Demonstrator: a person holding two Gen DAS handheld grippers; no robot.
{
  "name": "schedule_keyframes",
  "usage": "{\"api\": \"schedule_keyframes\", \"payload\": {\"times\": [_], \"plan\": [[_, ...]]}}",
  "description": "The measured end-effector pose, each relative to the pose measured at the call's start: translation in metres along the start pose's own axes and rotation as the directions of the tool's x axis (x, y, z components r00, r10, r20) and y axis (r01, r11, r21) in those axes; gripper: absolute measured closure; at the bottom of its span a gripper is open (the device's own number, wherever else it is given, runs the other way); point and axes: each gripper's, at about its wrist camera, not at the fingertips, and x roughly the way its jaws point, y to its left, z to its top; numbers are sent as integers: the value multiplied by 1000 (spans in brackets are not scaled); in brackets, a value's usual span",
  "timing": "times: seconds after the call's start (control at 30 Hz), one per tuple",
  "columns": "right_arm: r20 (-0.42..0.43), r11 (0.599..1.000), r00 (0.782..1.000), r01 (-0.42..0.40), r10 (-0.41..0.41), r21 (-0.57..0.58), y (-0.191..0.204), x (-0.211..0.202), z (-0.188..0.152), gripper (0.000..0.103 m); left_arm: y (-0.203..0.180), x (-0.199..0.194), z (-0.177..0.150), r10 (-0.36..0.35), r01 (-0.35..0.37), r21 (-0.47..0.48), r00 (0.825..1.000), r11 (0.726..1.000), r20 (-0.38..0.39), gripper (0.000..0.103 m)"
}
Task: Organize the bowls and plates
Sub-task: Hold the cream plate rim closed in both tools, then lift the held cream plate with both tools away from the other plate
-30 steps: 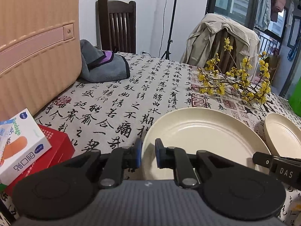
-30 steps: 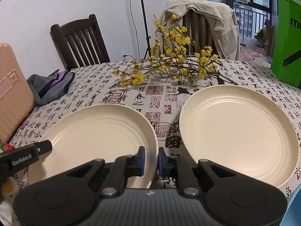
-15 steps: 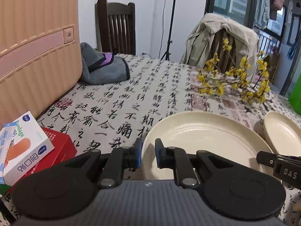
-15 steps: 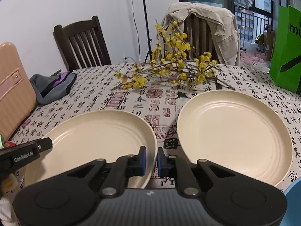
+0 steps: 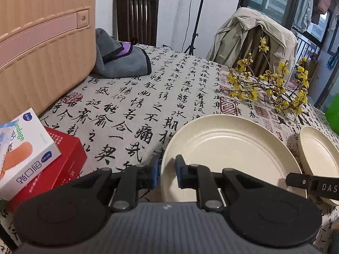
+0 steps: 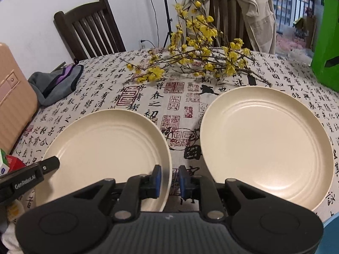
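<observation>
The left gripper (image 5: 167, 172) shows a narrow gap between its blue pads, and the left rim of the nearer round cream plate (image 5: 228, 148) runs up through that gap. The pads do not visibly press on it, and whether the tips are down at the rim or above it cannot be told. The right gripper (image 6: 169, 178) has just been opening to a similar slim gap, and the same plate's right rim lies in that gap, ungripped. Both plates lie flat on the grey tablecloth printed with black calligraphy (image 5: 131, 97). The second round cream plate (image 6: 267, 139) lies just beside the first without touching it. Only the right wrist view shows the second plate whole; the left wrist view cuts it off at the frame edge. That view also shows the bright green bag (image 6: 326, 42) at the table's far right. Only the left wrist view shows the red cardboard box (image 5: 63, 165) clearly, with the white bandage box (image 5: 27, 148) lying on it. The ribbed pink-beige suitcase (image 5: 42, 42) fills that view's corner. Both views show the yellow flowering branches (image 6: 197, 48) lying beyond the plates and the folded grey cloth with purple trim (image 5: 122, 63). Each gripper's body hides the near rim of the first plate. A blue shape (image 6: 332, 232) at the right view's bottom corner is too cropped to identify.
</observation>
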Motion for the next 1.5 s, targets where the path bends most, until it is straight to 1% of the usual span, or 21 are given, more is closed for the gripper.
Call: {"api": "schedule_keyframes", "payload": {"times": [0.1,0.13,0.2,0.33,0.47,0.57,0.67,0.83,1.23,1.5], "plan": [[0,1000,1000,-7,7,-24,2,1,-1,89,-2,0,0,4,-4,20,1000,1000,-1,88],[-1,1000,1000,-11,11,-26,3,1,-1,93,-4,0,-1,5,-5,30,1000,1000,0,88],[-9,1000,1000,-18,18,-14,3,2,0,93,-6,0,-1,14,-14,44,1000,999,4,88],[-22,999,1000,-23,22,-33,3,2,3,93,-4,0,0,0,0,36,1000,999,0,88],[6,993,1000,13,-12,-114,14,0,-1,92,-7,0,-1,13,-13,52,1000,999,10,88],[29,990,999,20,-16,-136,18,-4,-4,92,-7,-2,-1,27,-28,64,999,998,28,88],[54,986,998,37,-29,-160,21,-8,-6,92,-8,-5,0,24,-27,67,999,997,36,88],[71,986,997,43,-32,-161,20,-14,-7,92,-10,-9,0,21,-25,75,999,997,47,88],[120,989,992,47,-31,-137,9,-42,-10,92,-19,-33,-1,-22,13,89,995,996,98,88],[137,990,990,40,-22,-132,6,-61,-12,92,-19,-54,-1,-46,37,70,991,997,125,88]]}}
